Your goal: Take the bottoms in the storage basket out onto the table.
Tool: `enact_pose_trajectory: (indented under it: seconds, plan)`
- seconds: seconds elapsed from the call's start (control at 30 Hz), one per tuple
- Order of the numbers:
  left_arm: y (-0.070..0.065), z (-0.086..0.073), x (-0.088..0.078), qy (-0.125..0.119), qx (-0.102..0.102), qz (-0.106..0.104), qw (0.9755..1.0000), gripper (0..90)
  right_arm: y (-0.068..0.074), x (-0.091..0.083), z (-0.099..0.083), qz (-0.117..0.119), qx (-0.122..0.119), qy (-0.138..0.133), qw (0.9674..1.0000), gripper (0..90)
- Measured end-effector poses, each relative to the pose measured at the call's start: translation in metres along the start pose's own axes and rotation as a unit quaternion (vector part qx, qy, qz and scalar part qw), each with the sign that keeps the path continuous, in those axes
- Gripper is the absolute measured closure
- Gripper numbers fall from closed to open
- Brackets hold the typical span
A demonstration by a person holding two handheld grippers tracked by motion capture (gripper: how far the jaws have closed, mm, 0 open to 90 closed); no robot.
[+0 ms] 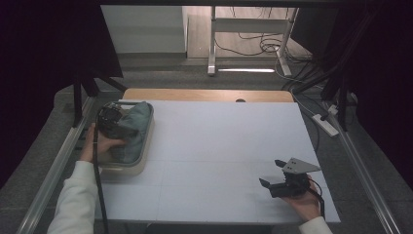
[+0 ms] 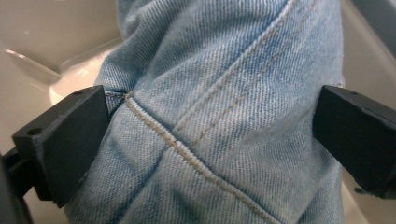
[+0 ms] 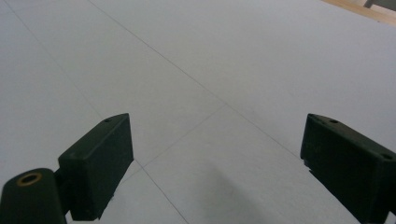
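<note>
item: folded light-blue denim garment (image 1: 132, 127), orange-stitched seams, lying inside a cream rounded-rectangle plastic basin (image 1: 144, 157) at about 9 o'clock on the white table sheet (image 1: 219, 146), near the left edge.

left gripper (image 1: 113, 122): over the basin, reaching into the denim. in the left gripper view the garment (image 2: 224, 116) bulges between the two black jaws, which stand wide on either side of a fold; the left one touches the cloth, the right one sits just beside it. not clamped as far as can be seen.

right gripper (image 1: 273, 174): at about 5 o'clock on the sheet, well apart from the basin, held low over bare surface. jaws wide, nothing between them; the right gripper view shows the white sheet (image 3: 201, 93) with its faint seam lines.

progress, as judged: early. the garment is wholly in the basin, not lifted, not spread. the grasp itself looks pending: jaws bracket the fold but have not closed.

remaining, as judged: close on the fold, lift the denim out, bring it to the open sheet; right gripper idle and likely to assist.
</note>
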State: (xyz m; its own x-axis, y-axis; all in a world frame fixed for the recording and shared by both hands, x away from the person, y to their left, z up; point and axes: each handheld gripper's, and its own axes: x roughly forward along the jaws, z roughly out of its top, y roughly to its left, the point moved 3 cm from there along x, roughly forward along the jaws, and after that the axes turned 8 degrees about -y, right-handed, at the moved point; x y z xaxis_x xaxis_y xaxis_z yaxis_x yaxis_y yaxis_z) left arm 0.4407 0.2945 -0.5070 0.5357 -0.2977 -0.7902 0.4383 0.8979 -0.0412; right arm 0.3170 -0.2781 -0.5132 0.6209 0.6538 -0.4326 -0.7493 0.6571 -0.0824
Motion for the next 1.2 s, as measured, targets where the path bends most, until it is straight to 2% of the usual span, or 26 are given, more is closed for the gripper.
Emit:
enact_pose_trajectory:
  seconds: [0.1, 0.3, 0.43, 0.57, 0.7, 1.0, 1.2]
  plan:
    - [-0.003, -0.002, 0.006, 0.014, 0.020, 0.003, 0.9997, 0.0, 0.000, 0.000, 0.000, 0.000, -0.003, 0.002, 1.0000, 9.4]
    - [-0.006, -0.003, 0.010, 0.023, 0.029, 0.011, 0.9993, 0.0, 0.001, 0.000, 0.000, -0.002, -0.003, 0.003, 1.0000, 9.4]
    - [-0.007, -0.004, 0.014, 0.026, 0.027, 0.019, 0.9991, 5.4, 0.001, 0.001, 0.000, -0.002, -0.004, 0.004, 1.0000, 9.4]
    - [-0.008, -0.003, 0.013, 0.031, 0.038, 0.026, 0.9985, 11.8, 0.001, 0.001, 0.000, -0.003, -0.004, 0.003, 1.0000, 9.4]
    - [-0.007, -0.003, 0.012, 0.029, 0.045, 0.020, 0.9983, 19.4, 0.001, 0.001, -0.001, -0.002, -0.006, 0.007, 1.0000, 9.4]
    - [-0.002, -0.004, 0.006, 0.013, 0.037, -0.004, 0.9992, 29.8, 0.001, 0.001, -0.001, -0.006, -0.011, 0.009, 0.9999, 9.3]
    - [-0.002, -0.004, 0.001, 0.007, 0.039, -0.007, 0.9992, 36.7, 0.000, 0.000, -0.001, -0.008, -0.012, 0.006, 0.9999, 9.4]
